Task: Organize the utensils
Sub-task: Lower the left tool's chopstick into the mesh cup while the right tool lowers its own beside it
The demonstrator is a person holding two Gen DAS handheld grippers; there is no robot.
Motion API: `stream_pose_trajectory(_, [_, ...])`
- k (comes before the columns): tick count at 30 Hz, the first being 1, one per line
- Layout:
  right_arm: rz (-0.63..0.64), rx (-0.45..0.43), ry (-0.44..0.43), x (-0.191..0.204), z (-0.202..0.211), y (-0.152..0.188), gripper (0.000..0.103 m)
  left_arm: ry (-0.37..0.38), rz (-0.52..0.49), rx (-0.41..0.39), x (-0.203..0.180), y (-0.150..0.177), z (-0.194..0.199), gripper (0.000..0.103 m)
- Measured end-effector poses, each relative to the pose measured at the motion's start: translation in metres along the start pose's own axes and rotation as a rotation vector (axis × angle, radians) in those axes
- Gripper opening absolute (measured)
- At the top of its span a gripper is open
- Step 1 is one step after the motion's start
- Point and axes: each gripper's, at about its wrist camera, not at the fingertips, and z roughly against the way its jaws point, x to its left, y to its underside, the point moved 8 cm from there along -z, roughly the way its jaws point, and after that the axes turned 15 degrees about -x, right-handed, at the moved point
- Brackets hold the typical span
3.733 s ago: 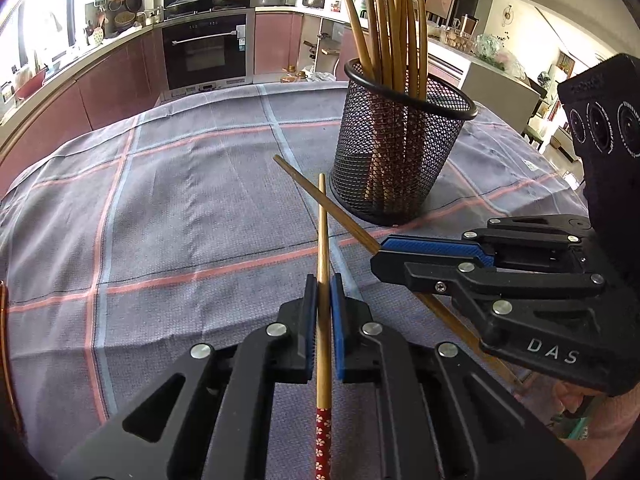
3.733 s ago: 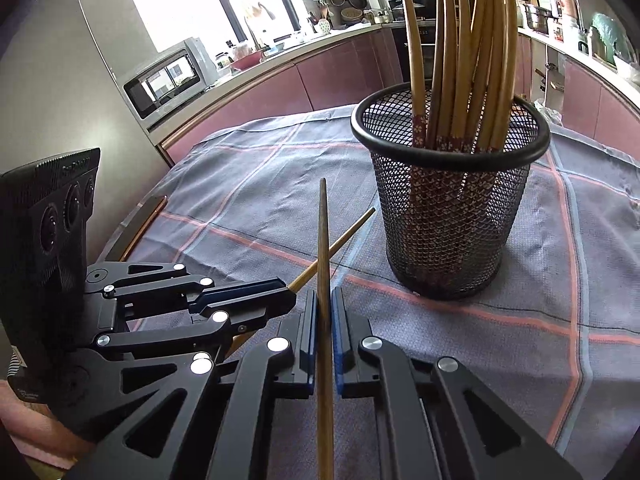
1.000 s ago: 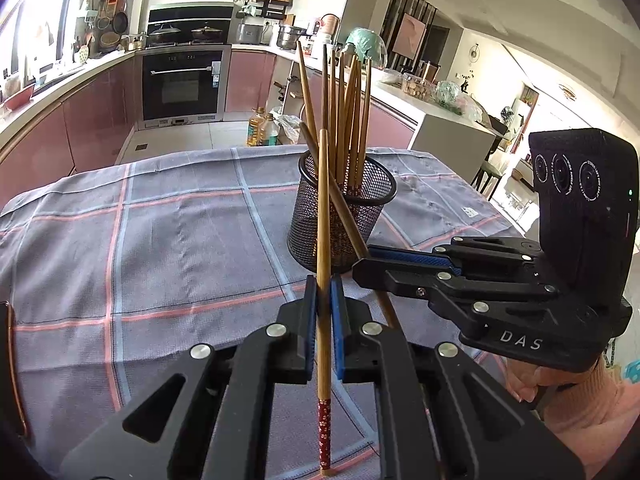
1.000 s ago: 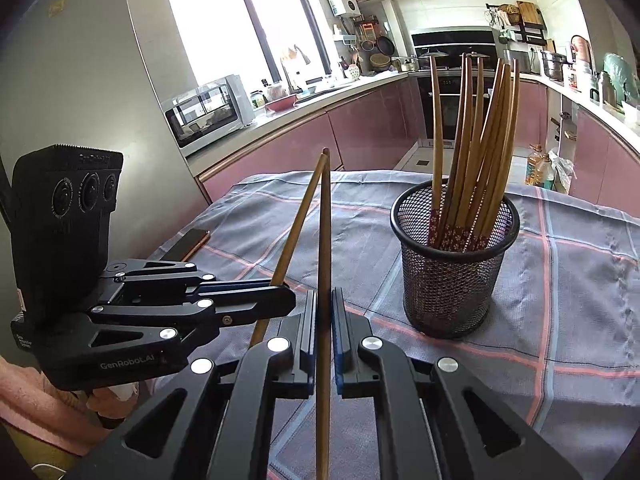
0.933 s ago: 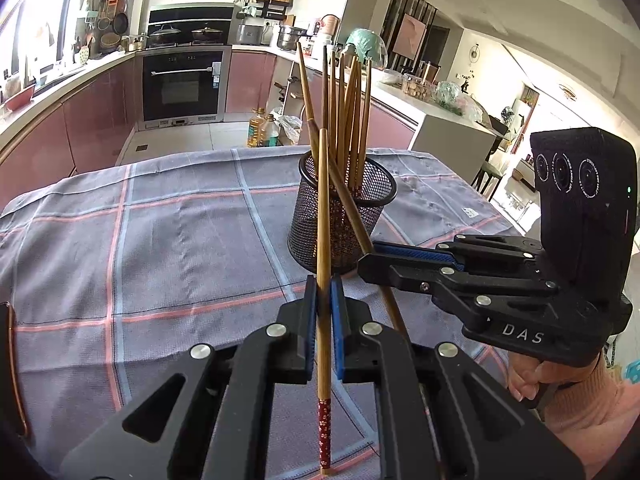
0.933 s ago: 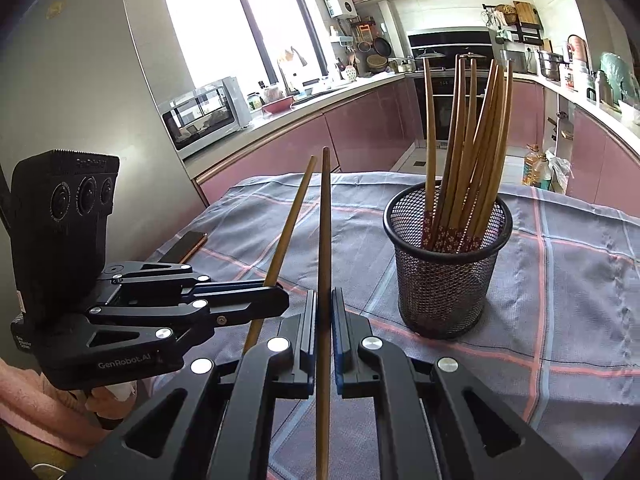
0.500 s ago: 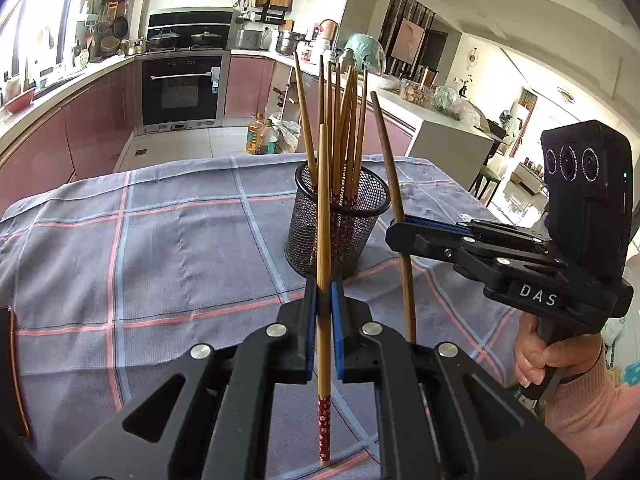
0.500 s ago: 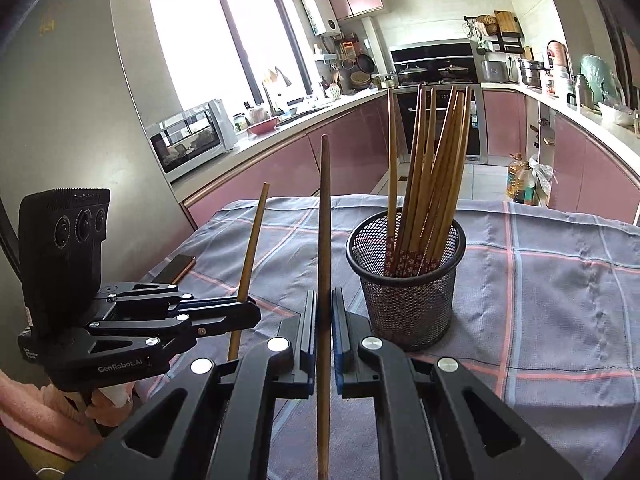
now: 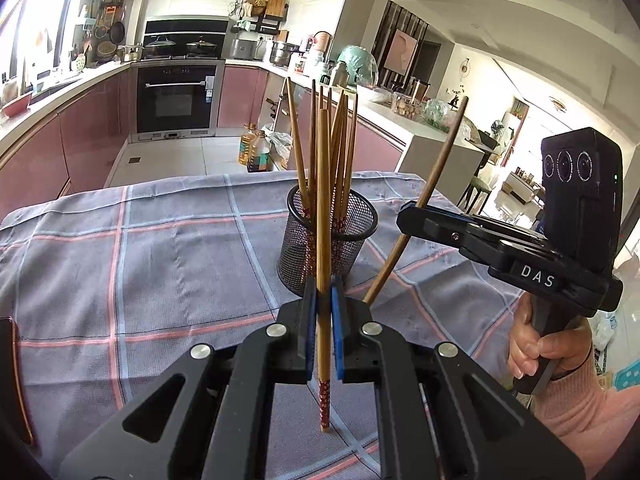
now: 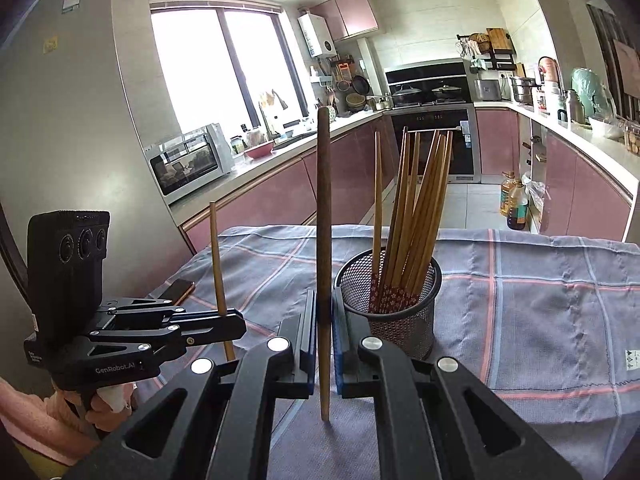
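Note:
A black mesh holder [image 9: 329, 240] [image 10: 394, 304] stands on the checked cloth with several wooden chopsticks [image 9: 340, 152] [image 10: 416, 208] upright in it. My left gripper [image 9: 324, 304] [image 10: 234, 326] is shut on a single chopstick [image 9: 323, 216] [image 10: 218, 264], held upright above the cloth with its red-patterned end down. My right gripper [image 10: 325, 320] [image 9: 404, 220] is shut on another chopstick [image 10: 324, 240] [image 9: 428, 196], also lifted near upright. Both grippers hover in front of the holder, left and right of it.
The grey checked tablecloth [image 9: 160, 256] [image 10: 540, 320] covers the table. A dark phone [image 10: 181, 290] lies near the table's left edge. A person's hand in a pink sleeve [image 9: 560, 364] grips the right handle. Kitchen counters and an oven stand beyond.
Both grippers have risen and tipped their chopsticks from slanted to near upright. The right gripper and its chopstick swung out to the right, so the two chopsticks stand apart.

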Motion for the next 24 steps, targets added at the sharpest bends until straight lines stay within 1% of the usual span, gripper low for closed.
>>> stream_pose_trajectory(14, [0.021, -0.062, 0.009, -0.004, 0.005, -0.025, 0.006, 0.010, 0.006, -0.063, -0.003, -0.030, 0.005, 0.007])
stream_pose_trajectory(24, [0.031, -0.082, 0.009, -0.002, 0.011, -0.035, 0.006, 0.000, -0.016, -0.081, -0.008, -0.043, 0.004, 0.007])
